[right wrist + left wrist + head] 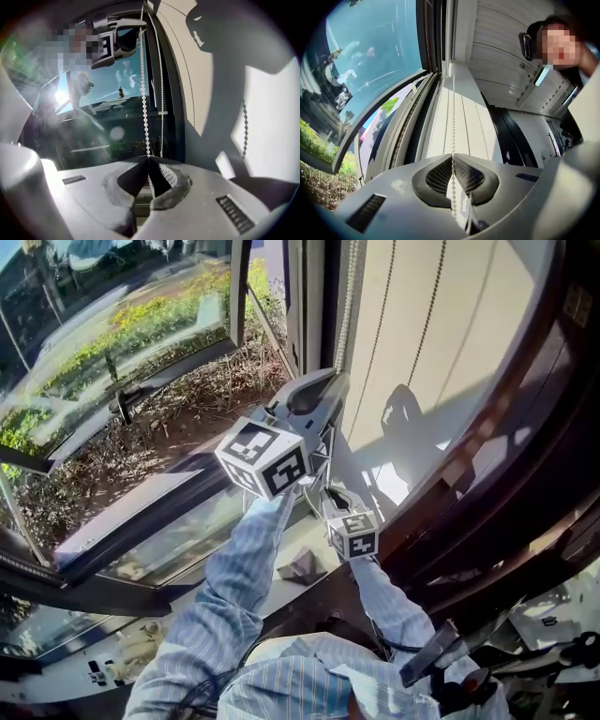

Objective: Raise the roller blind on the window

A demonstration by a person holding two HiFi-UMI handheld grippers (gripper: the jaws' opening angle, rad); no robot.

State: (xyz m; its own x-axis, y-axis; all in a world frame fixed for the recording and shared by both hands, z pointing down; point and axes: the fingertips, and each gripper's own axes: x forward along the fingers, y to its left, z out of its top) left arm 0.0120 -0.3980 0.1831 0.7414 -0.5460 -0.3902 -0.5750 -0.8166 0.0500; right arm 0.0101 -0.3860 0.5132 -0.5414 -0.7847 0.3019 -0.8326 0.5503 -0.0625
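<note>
Your left claw [452,158] and right claw [149,158] are both clamped on the bead chain [143,93]. It looks thin, limp and slippery, so pinch between beads and pull steadily.

Left tongs [452,157] above right tongs [149,157], both on chain [144,93]

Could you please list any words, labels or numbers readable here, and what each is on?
No text can be read.
Marker cube on the left claw: square patterns only, no words.
Marker cube on the right claw: the same.
White surface at lower right: marks too small to read.
</note>
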